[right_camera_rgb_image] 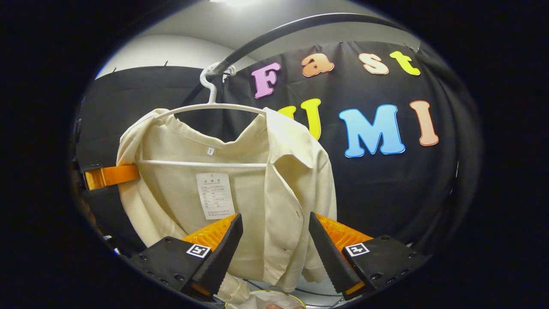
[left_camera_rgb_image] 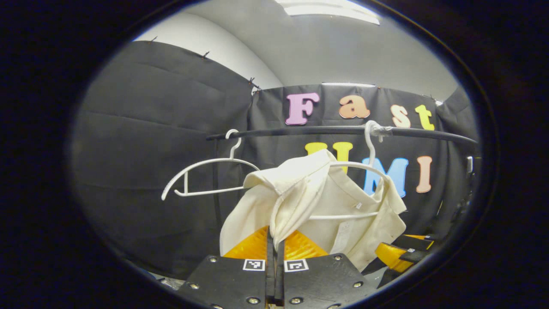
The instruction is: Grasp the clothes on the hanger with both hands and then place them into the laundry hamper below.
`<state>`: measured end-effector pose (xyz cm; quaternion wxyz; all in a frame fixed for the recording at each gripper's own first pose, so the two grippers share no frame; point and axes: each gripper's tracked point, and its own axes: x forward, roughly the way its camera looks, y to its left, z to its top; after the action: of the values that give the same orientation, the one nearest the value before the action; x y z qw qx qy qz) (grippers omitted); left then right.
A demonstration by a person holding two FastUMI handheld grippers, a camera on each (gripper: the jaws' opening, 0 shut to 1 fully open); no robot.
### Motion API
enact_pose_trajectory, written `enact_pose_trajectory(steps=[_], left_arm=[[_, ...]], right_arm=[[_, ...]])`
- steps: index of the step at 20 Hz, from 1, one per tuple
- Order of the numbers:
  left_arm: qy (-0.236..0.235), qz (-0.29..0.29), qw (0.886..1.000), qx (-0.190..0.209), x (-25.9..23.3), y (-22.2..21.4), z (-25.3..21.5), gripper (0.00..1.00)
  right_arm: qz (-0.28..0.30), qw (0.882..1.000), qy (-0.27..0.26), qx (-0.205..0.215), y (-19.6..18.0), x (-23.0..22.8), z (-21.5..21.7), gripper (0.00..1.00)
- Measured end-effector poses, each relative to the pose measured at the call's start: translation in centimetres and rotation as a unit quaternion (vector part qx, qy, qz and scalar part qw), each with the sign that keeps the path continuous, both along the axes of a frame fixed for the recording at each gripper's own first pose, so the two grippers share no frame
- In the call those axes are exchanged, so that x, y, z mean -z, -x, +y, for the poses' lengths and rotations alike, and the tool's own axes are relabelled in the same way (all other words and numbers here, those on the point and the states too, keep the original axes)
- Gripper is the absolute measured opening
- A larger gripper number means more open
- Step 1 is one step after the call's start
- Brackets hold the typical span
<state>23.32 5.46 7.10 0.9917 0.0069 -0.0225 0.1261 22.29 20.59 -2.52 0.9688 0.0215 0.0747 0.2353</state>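
1. The shirt (right_camera_rgb_image: pixel 274 180) hangs on a white hanger (right_camera_rgb_image: pixel 210 106) from the black rail (right_camera_rgb_image: pixel 300 23). Its long axis runs top to bottom, collar up, hem down.
2. In the right gripper view the shirt's inside faces the camera, with a white care label (right_camera_rgb_image: pixel 215 195) below the hanger's crossbar. The front panel folds over on the view's right side.
3. The right gripper (right_camera_rgb_image: pixel 271 240) has its fingers spread wide. The shirt's lower front edge hangs between them, and neither finger presses on it.
4. The left gripper (left_camera_rgb_image: pixel 275 246) has its fingers pressed together, pinching a fold of the shirt (left_camera_rgb_image: pixel 300 201) pulled toward the camera.
5. The left gripper view shows a second hanger (left_camera_rgb_image: pixel 206 176), bare, farther along the rail (left_camera_rgb_image: pixel 343 130). It also shows the right gripper (left_camera_rgb_image: pixel 396 253) low at the shirt's far side.
6. The right gripper view shows a finger of the left gripper (right_camera_rgb_image: pixel 112 176) touching the shirt's far edge. At the bottom edge a pale round rim (right_camera_rgb_image: pixel 266 300) appears below the hem; I cannot tell what it is.
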Motion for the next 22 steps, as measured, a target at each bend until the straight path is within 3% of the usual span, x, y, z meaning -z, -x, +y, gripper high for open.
enact_pose_trajectory(steps=[12,15,16,19,20,21,22], left_arm=[[0.017,-0.001,1.000,0.022,1.2,-1.0,0.0,0.01],[0.009,0.002,1.000,0.021,1.6,-1.2,-0.4,0.01],[0.010,0.000,1.000,0.023,1.5,-1.2,-0.5,0.01],[0.010,-0.003,1.000,0.028,1.5,-0.9,-0.7,0.01],[0.010,-0.005,1.000,0.026,1.5,-0.8,-0.5,0.01],[0.011,-0.006,1.000,0.024,1.3,-1.0,-0.2,0.01],[0.011,-0.007,1.000,0.021,1.3,-1.0,0.1,0.01]], right_arm=[[-0.043,0.992,0.049,0.111,-6.9,-0.1,0.2,0.98],[-0.047,0.991,0.048,0.117,-8.0,-0.4,-0.1,0.97],[-0.051,0.990,0.045,0.120,-8.1,-0.7,-0.4,0.92],[-0.049,0.991,0.038,0.120,-8.8,-0.7,-1.3,0.46],[-0.047,0.992,0.030,0.115,-9.1,-0.8,-1.4,0.37],[-0.045,0.993,0.019,0.108,-9.3,-1.0,-1.3,0.22],[-0.045,0.995,0.005,0.090,-9.5,-1.2,-0.8,0.14]])
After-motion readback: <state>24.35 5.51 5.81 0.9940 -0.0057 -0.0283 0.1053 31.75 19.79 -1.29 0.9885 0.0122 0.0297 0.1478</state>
